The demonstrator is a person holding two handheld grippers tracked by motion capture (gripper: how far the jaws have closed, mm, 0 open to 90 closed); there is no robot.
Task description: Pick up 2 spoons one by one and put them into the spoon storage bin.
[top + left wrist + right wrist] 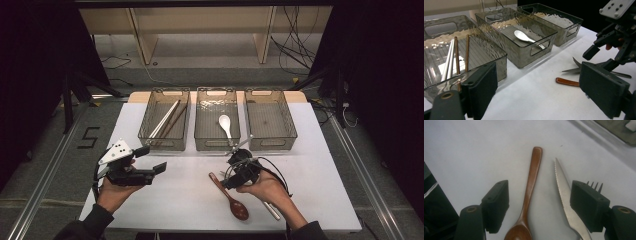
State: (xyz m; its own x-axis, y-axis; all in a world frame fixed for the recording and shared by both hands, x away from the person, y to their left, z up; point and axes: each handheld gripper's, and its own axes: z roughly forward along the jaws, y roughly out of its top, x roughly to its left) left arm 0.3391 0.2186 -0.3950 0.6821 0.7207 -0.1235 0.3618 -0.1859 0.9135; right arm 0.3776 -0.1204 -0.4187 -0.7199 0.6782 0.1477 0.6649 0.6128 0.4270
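Counter (320,190) plain white, no pattern. Wooden spoon (529,185) glossy reddish brown, darker toward the bowl. Knife (564,192) bare silver steel, its edge serrated; fork tines (594,185) dark against the white. My right tool (540,202) and left tool (537,92) both matt black at the jaws; a pale grey plate dotted with dark holes tops the left one. Three bins (272,120) smoky grey, see-through, rippled walls, ribbed floors. Inside: white spoon (225,123), white and brown chopsticks (167,121).
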